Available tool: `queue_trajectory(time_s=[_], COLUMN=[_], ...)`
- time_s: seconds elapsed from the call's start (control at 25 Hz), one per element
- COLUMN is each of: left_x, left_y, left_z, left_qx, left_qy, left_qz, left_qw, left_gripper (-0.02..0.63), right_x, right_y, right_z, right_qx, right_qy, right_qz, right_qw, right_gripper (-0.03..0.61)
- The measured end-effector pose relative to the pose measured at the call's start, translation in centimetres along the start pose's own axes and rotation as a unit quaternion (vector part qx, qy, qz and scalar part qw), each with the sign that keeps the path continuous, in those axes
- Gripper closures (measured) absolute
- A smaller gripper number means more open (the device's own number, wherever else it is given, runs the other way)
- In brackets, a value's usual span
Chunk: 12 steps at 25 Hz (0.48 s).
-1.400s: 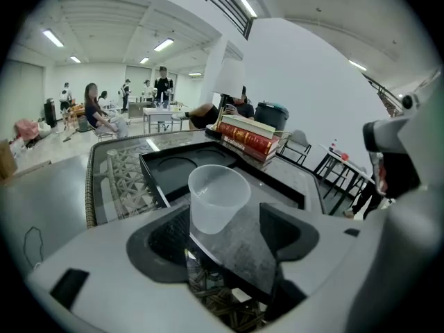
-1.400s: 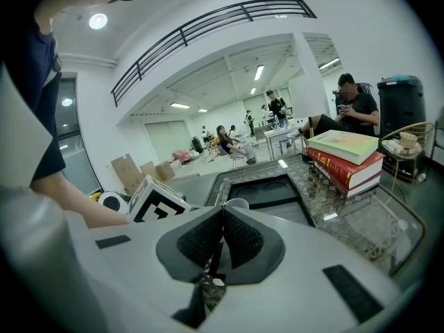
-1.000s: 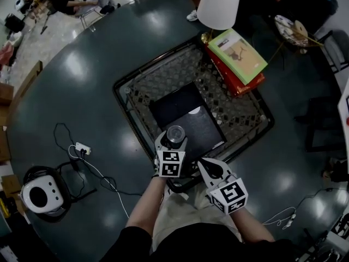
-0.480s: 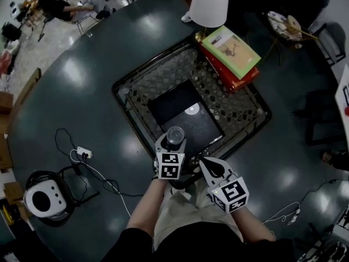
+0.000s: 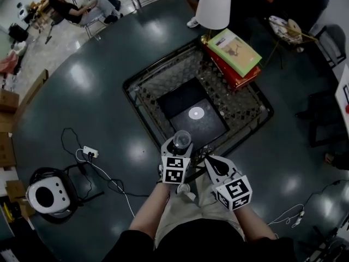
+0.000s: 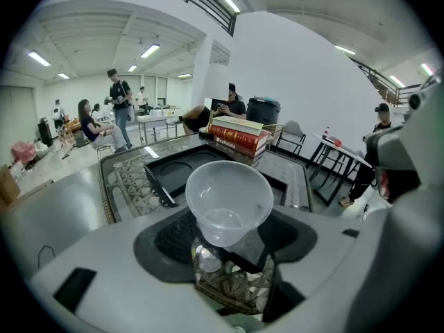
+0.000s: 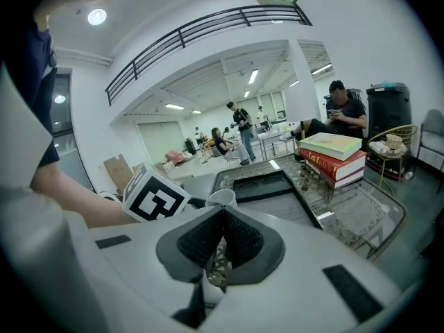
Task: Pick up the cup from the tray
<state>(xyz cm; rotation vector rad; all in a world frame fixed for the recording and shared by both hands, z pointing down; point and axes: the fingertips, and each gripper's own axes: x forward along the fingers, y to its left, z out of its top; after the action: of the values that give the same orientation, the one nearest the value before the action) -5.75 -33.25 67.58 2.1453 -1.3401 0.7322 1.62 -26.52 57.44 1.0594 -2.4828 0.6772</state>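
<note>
A clear plastic cup (image 5: 181, 140) stands upright between the pads of my left gripper (image 5: 178, 148), which is shut on it. It hangs above the near corner of the black tray (image 5: 188, 100). In the left gripper view the cup (image 6: 227, 203) fills the middle, the left gripper (image 6: 232, 233) holds its lower part, and the tray (image 6: 173, 175) lies behind it. My right gripper (image 5: 210, 165) is just to the right, shut and empty. In the right gripper view the right gripper (image 7: 222, 240) has its pads pressed together, with the cup's rim (image 7: 222, 198) just beyond them.
The tray lies on a low glass table with a woven rim (image 5: 256, 100). A stack of books (image 5: 234, 51) and a white lamp shade (image 5: 214, 7) stand at its far corner. A power strip with cables (image 5: 90, 152) and a white round appliance (image 5: 43, 195) are on the floor at left.
My left gripper's jaws have closed on the cup and drawn it slightly toward the tray's near corner. A white round mark on the tray now shows in full. The right gripper stayed shut.
</note>
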Motion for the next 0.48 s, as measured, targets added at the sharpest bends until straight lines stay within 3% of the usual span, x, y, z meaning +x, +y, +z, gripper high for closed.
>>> queue_trajectory(time_s=[0.48], left_x=[-6.9], left_y=[-2.7], left_z=[-1.4], left_qx=[0.002], left_qy=[-0.019], left_qz=[-0.019], left_qw=[0.9996], left_gripper=[0.331], right_x=[-2.9], right_y=[3.9], right_z=[-1.6], right_qx=[-0.004], right_qy=[-0.017], right_qz=[-0.012], right_qw=[1.000], right_gripper=[0.566])
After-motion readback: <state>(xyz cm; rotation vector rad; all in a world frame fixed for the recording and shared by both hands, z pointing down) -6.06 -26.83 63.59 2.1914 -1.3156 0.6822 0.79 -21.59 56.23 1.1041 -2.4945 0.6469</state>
